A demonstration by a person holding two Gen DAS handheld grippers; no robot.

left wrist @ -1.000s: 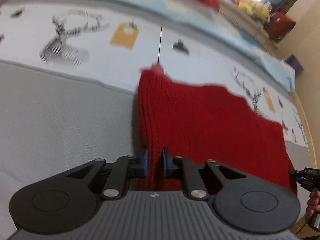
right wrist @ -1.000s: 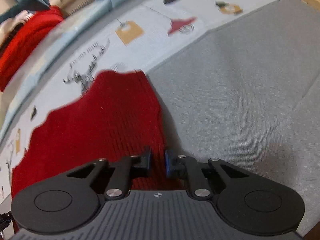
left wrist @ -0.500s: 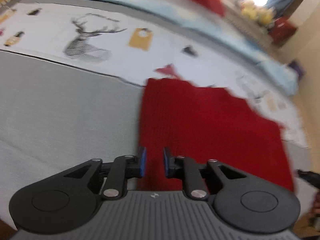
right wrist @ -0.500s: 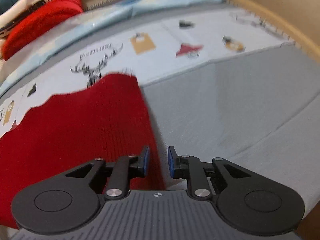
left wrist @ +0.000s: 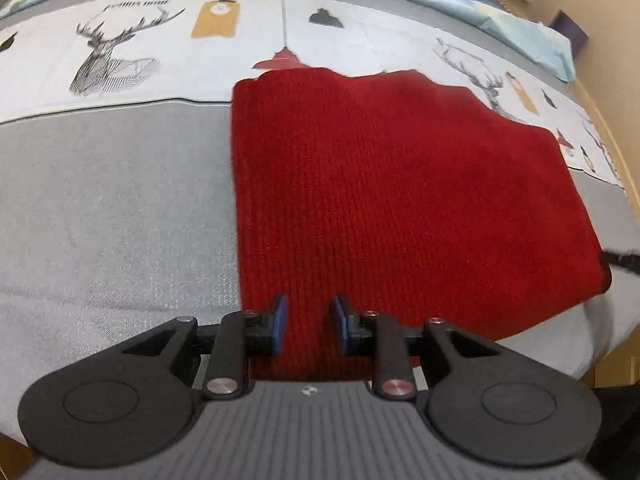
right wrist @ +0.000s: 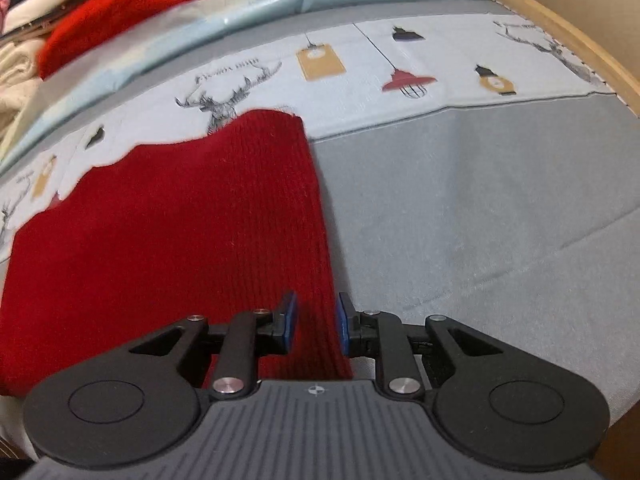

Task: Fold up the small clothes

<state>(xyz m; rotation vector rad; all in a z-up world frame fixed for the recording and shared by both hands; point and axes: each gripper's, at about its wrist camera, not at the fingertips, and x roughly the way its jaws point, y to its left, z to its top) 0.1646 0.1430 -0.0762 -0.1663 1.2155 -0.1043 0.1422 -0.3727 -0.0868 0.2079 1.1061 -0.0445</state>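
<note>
Left wrist view: left gripper point(left wrist: 307, 322), jaws parting, blue pads point(left wrist: 280, 320) a little spread and clear of the cloth; red knit garment point(left wrist: 400, 200) lies flat on the grey bed cover point(left wrist: 112, 208), its near left corner under the gap, far edge reaching the printed sheet point(left wrist: 120, 52). Right wrist view: right gripper point(right wrist: 313, 322), jaws slightly spread, nothing pinched as far as the blur allows; the garment's point(right wrist: 180, 240) near right edge runs between the pads; a pile of other clothes point(right wrist: 100, 12) lies far left. Step judged: release after laying the fold. To do it well: let both corners drop free together, lift straight up so no pad drags the knit, then check that the side edges line up.
</note>
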